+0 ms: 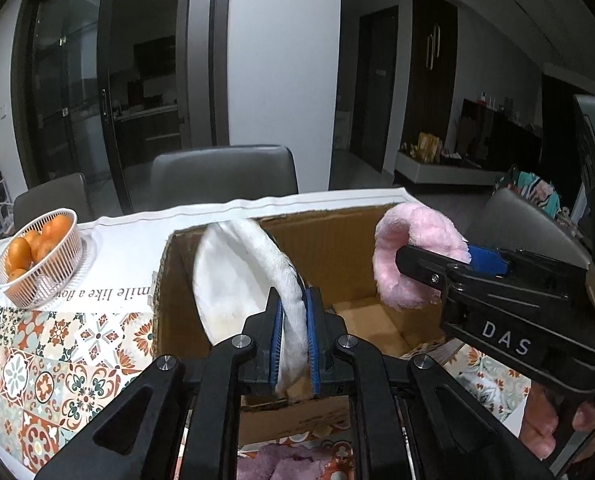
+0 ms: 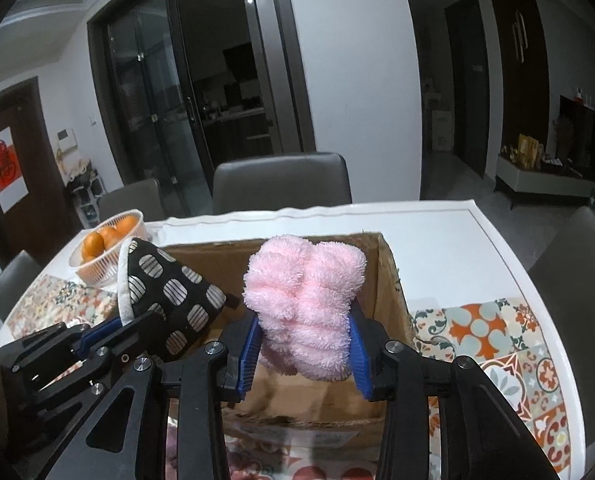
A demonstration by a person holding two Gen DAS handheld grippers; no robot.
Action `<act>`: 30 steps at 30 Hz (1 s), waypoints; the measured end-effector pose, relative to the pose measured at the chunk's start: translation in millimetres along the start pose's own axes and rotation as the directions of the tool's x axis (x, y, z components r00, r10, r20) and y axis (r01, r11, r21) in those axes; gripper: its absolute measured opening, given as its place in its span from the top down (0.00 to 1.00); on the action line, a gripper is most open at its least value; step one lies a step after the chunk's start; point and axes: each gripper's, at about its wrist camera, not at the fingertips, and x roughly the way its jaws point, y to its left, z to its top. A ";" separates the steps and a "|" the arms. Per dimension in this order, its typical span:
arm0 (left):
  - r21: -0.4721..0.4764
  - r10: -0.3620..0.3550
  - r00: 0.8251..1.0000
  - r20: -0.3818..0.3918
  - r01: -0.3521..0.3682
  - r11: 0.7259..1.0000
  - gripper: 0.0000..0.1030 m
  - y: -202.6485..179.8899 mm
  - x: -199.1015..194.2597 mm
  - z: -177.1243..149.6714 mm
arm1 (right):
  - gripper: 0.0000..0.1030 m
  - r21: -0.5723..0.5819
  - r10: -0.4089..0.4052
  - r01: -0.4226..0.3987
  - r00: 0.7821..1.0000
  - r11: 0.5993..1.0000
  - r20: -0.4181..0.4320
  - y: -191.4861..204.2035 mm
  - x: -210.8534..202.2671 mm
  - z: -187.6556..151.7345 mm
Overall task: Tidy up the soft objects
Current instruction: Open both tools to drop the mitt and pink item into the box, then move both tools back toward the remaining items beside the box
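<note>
An open cardboard box (image 1: 337,248) (image 2: 389,280) stands on the table. My left gripper (image 1: 293,328) is shut on a pot holder (image 1: 233,280), white inside and black with grey patches outside (image 2: 169,300), and holds it over the box's left side. My right gripper (image 2: 303,344) is shut on a fluffy pink towel (image 2: 305,304) and holds it above the box's right part; the towel (image 1: 413,256) and the right gripper (image 1: 429,272) also show in the left wrist view. A purple cloth (image 1: 281,460) lies on the table near me, partly hidden.
A white basket of oranges (image 1: 37,260) (image 2: 105,248) stands at the far left of the table. A patterned tablecloth (image 1: 37,360) (image 2: 517,360) covers the near part. Grey chairs (image 1: 225,176) (image 2: 281,180) stand behind the table, and another chair (image 2: 577,264) at the right.
</note>
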 end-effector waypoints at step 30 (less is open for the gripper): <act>0.004 0.143 0.975 0.171 -0.146 0.989 0.28 -1.8 -115.3 -15.8 | 0.26 -0.030 -0.068 0.074 0.986 0.997 0.149 24.1 -112.4 -18.9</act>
